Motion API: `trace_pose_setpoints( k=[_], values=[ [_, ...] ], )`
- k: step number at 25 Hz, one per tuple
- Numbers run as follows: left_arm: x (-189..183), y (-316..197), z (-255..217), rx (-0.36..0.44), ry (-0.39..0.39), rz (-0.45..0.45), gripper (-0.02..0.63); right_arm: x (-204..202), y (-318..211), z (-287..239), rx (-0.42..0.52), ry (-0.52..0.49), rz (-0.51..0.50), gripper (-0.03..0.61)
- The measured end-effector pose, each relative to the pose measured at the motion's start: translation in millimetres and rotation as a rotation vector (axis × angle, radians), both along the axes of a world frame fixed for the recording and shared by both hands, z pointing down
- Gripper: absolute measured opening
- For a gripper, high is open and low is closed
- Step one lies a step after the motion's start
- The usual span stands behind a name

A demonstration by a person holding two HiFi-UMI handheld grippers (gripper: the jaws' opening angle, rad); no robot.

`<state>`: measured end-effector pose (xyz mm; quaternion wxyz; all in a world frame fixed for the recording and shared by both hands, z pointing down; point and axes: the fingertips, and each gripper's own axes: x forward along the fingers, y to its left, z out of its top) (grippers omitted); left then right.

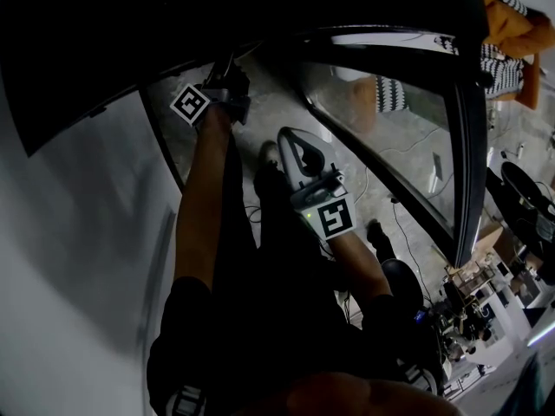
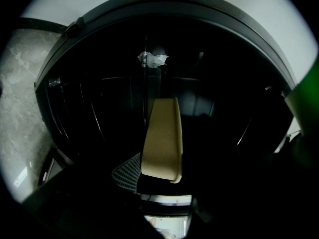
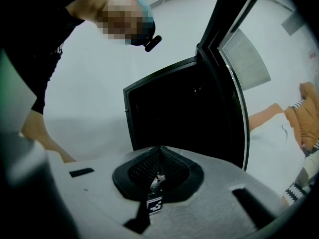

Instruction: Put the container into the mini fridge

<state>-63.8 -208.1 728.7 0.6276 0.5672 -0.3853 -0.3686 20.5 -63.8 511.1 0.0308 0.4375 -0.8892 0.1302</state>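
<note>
The container [image 2: 162,136] is clamped in my left claw [image 2: 162,169]: a pale, cream-coloured slab seen edge-on, standing on its narrow side and reaching away from me into the dark. I hold it that way, I judge, so it goes through the opening slim side first and meets nothing on either hand. The mesh pad [image 2: 127,172] of one jaw lies against its near end; the other jaw is lost in shadow, but the container hangs there with nothing else under it, so I take the grip as firm. Around it is the black inside of the fridge [image 3: 169,108], whose frame arcs over and to both sides of my left gripper view, with thin rack lines glinting on the left wall. So the container is at the mouth or just inside, in the air. I cannot tell whether any part of it touches a shelf. My left arm runs out level toward the cavity, which suits sliding it straight in, not dropping it. The door [image 3: 227,68] stands swung wide to the right, well out of that arm's way. My right claw [image 3: 158,176] is clenched on nothing, its two pads meeting in a point, and it hangs back near my body, aimed at the fridge from outside. It has no job here, I think, until the door needs closing. What remains is to ease the container further in, set it down and let go.
</note>
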Motion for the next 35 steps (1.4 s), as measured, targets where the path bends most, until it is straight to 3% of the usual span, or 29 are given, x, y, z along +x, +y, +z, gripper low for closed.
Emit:
trace_pose_setpoints(
  k=[11,17,28,31,35],
  values=[
    [-3,-8,-11,0.041,-0.060,-0.025,0.217,1,-5,1,0.002,0.006,0.006,0.001],
    [0,-8,-16,0.055,-0.085,-0.014,0.280,0,-2,5,-0.014,0.011,0.005,0.001],
    [5,-6,-9,-0.023,-0.163,-0.002,0.331,-1,5,12,-0.029,0.044,-0.004,0.000],
    [4,-10,-12,-0.018,-0.157,-0.003,0.333,13,-3,44,-0.112,0.150,0.052,0.002],
    [4,-13,-17,-0.003,-0.138,0.002,0.337,28,-34,80,-0.206,0.153,0.161,0.001]
  ],
)
